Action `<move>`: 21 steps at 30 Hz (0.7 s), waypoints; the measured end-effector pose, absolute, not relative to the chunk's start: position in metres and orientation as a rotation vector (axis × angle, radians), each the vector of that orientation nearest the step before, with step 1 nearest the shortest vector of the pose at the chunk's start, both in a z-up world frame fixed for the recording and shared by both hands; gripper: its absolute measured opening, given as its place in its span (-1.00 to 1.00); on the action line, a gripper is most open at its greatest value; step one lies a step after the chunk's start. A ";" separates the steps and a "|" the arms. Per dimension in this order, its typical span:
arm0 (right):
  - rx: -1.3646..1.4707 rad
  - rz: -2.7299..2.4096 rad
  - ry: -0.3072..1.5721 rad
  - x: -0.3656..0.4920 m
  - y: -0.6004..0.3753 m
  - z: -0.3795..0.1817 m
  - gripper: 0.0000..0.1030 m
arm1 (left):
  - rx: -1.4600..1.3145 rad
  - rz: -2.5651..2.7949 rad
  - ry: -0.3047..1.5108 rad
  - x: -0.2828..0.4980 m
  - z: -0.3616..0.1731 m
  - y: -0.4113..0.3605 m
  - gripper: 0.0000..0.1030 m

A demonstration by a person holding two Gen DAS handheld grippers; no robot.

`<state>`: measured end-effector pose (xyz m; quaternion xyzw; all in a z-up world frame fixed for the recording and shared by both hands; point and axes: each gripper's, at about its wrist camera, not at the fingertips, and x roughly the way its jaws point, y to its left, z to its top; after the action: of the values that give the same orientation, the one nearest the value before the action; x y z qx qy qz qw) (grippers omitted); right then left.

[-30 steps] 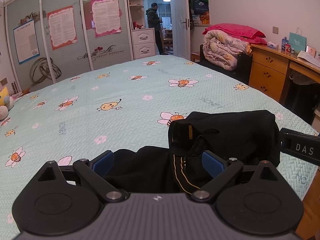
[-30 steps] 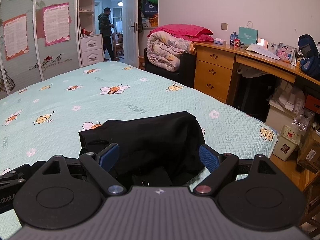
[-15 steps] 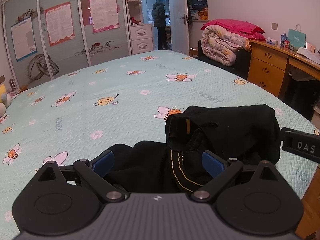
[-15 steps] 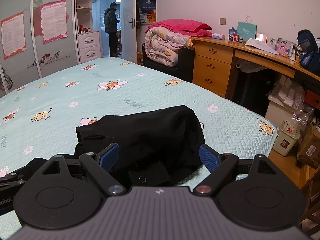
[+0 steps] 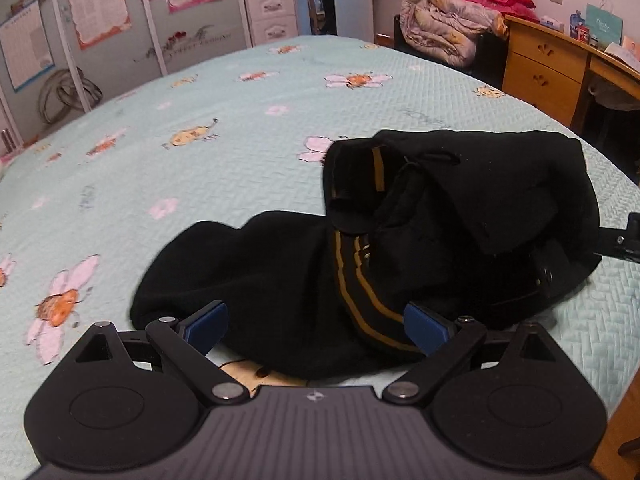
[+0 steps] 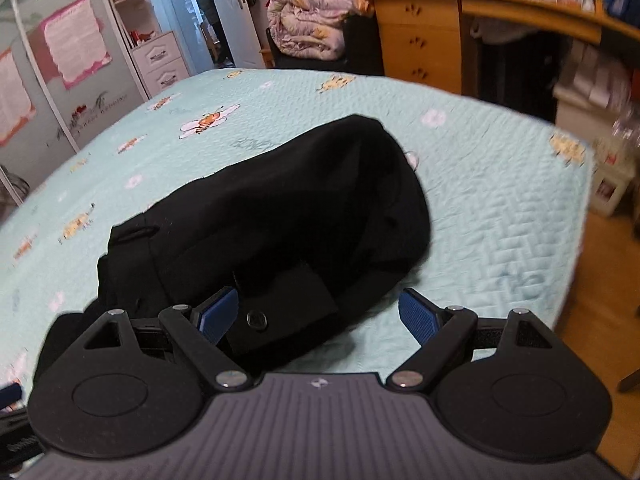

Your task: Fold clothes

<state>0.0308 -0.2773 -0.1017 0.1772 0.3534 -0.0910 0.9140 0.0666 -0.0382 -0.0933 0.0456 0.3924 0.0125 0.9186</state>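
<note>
Black trousers [image 5: 400, 232] lay bunched on a mint bee-print bedspread [image 5: 200, 120], near its corner.

Around the bed stood a wardrobe with posters [image 5: 100, 20], a wooden desk with drawers [image 5: 552, 64] and a rolled quilt [image 5: 448, 36] on a dark chair. The garment sat just ahead of both grippers: the left gripper [image 5: 316, 328] held its blue pads wide apart with a gold-striped fold lying between them, nothing clamped; the right gripper [image 6: 318, 316] was likewise spread, its left pad beside a flap with a snap button [image 6: 257, 321]. The cloth looked crumpled, one part doubled over another, two gold stripes [image 5: 360, 292] running down it.
</note>
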 end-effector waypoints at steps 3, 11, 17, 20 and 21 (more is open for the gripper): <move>0.355 -0.192 0.735 0.056 -0.280 -0.110 0.69 | 0.085 0.008 0.823 0.091 -0.104 -0.046 0.90; 0.455 -0.138 0.790 0.133 -0.296 -0.149 0.69 | 0.061 -0.004 0.887 0.150 -0.153 -0.067 0.93; 0.613 -0.072 0.793 0.149 -0.305 -0.189 0.81 | -0.117 0.004 0.927 0.157 -0.189 -0.050 1.00; 0.632 -0.087 0.777 0.143 -0.300 -0.192 0.81 | -0.151 -0.011 0.914 0.155 -0.192 -0.047 1.00; 0.651 -0.090 0.780 0.141 -0.299 -0.193 0.81 | -0.148 -0.013 0.917 0.154 -0.190 -0.047 1.00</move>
<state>0.1410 -0.2990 -0.1929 0.3117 0.3732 -0.0432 0.8727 0.1539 -0.0472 -0.1902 -0.0714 0.4423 -0.0062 0.8940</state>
